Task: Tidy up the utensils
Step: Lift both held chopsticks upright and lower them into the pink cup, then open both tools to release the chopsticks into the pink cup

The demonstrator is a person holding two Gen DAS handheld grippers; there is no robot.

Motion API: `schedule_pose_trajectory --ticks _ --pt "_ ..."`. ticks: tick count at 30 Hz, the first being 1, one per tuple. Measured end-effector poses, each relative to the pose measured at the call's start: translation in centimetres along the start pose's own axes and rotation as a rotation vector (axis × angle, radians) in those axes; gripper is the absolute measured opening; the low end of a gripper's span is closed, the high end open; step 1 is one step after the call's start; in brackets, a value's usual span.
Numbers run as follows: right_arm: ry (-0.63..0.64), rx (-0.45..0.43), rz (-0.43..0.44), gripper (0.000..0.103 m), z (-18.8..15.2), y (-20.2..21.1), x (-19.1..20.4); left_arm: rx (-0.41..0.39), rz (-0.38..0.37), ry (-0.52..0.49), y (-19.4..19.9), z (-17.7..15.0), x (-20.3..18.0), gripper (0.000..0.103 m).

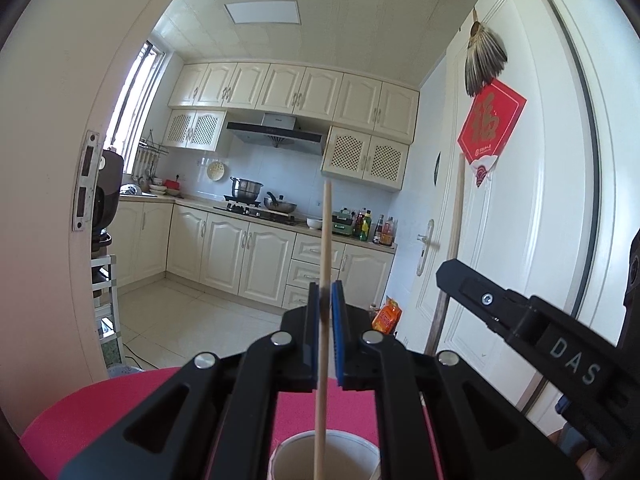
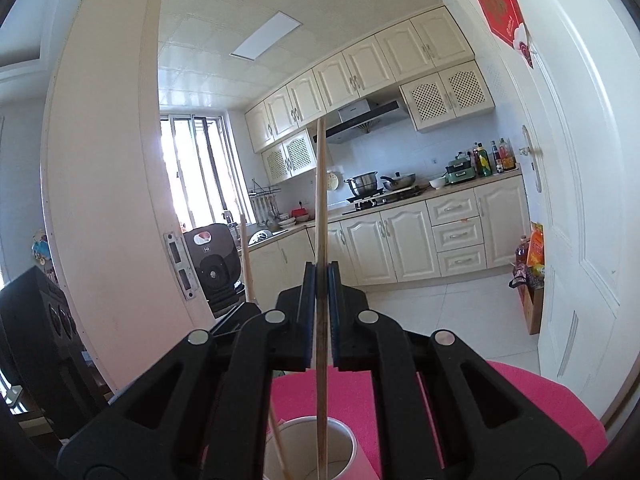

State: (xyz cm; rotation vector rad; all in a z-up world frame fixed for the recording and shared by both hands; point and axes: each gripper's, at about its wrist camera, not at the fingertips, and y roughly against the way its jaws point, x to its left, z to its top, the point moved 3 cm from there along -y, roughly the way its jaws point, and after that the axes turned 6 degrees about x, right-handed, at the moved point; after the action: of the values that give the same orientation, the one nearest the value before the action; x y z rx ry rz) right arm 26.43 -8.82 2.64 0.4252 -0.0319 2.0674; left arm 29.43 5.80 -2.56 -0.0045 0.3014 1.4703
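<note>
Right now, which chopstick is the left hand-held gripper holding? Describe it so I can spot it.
Start at the pink round table and find the white paper cup at its near edge. The pale wooden chopstick stands upright, reaching into that cup, clamped between the left hand-held gripper's blue pads.

tongs (image 1: 325, 292): black linkage arms | silver rivets | blue ribbed pads | "DAS" lettering

Round table (image 1: 100, 404) is covered by a pink cloth (image 2: 560, 412). White paper cup (image 2: 352, 446) is stood upright on it, near the front edge.
</note>
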Motion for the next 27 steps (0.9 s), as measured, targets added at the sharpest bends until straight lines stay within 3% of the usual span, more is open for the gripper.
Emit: schedule_pose_trajectory --ticks 4,16,24,26,27 --pt "0.009 0.016 -0.009 0.007 -0.2 0.2 0.0 0.009 0.019 -0.009 0.6 -0.1 0.2 0.028" --pt "0.025 0.060 -0.039 0.007 -1.2 1.0 0.3 0.044 0.046 -0.047 2.8 0.6 0.1 0.049" --pt "0.031 0.086 -0.066 0.008 -1.2 1.9 0.6 0.063 0.072 -0.057 4.6 1.1 0.2 0.057" --pt "0.032 0.091 -0.070 0.018 -1.1 2.3 0.7 0.062 0.079 -0.060 5.2 1.2 0.3 0.060" --pt "0.032 0.091 -0.072 0.033 -1.2 2.6 0.8 0.059 0.081 -0.060 5.6 1.3 0.3 0.061"
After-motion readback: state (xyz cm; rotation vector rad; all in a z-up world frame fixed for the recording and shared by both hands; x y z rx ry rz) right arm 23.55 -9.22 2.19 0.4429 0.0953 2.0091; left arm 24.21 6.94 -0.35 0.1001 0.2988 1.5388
